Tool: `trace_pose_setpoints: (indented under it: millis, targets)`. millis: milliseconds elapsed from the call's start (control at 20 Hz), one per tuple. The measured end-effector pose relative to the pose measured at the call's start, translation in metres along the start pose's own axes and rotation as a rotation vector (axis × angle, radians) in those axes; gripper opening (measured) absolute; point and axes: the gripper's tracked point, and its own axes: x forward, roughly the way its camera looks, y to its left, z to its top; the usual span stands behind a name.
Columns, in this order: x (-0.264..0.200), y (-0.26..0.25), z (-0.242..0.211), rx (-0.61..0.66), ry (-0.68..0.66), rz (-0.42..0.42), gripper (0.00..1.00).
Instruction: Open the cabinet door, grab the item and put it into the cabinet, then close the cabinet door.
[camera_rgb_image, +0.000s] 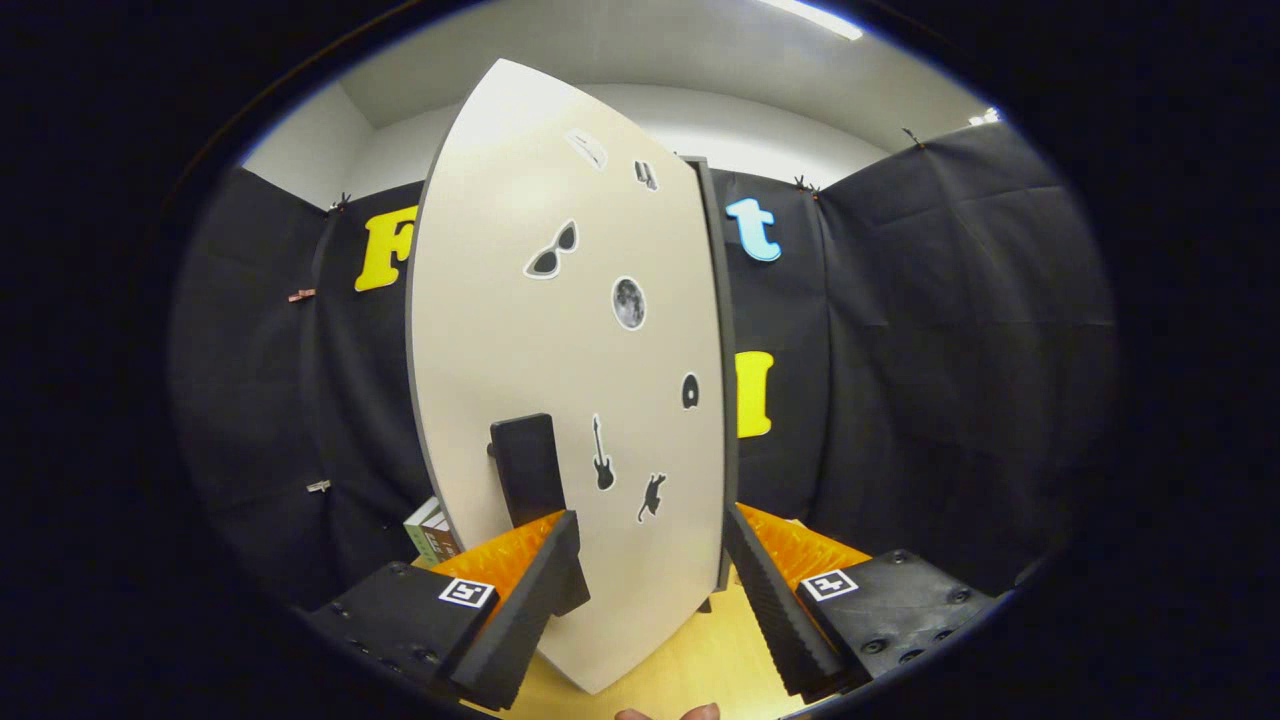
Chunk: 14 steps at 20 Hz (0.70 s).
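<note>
**Tongs spread at the cabinet door, handle beside the left finger**

While the cabinet door (560, 400) stands close ahead of me, I hold my tongs (650, 560) wide apart, gripping nothing, with the lower part of the door panel between the two fingers. The dark handle (525, 470) stands upright on the door's face, just above and touching or nearly touching the tip of my left finger; I cannot tell whether there is real contact. I judge I keep the fingers spread like this so the left one can hook or push at the handle, or the door's edge, without clamping it.

The door shows its pale face with small stickers (629, 302) on it, and its dark right edge runs down toward my right finger. Whether the door is partly swung or nearly closed I cannot say for certain from this angle.

The item I take to be meant, a small box (430, 535) with a printed side, sits on the bench (700, 660) past the door's left edge, beyond my left finger and outside the cabinet as far as I can see. That suggests the placing step is not yet done. A fingertip (690, 712) of my hand peeks in below the tongs.
</note>
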Motion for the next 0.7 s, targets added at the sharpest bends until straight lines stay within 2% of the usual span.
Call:
trace_pose_setpoints:
  millis: [150, 300, 700]
  targets:
    - [0.017, 0.048, -0.003, 0.011, 0.015, 0.087, 0.96]
    - [0.024, 0.077, -0.004, 0.008, 0.011, 0.134, 0.96]
    - [0.028, 0.087, -0.004, 0.004, 0.007, 0.15, 0.96]
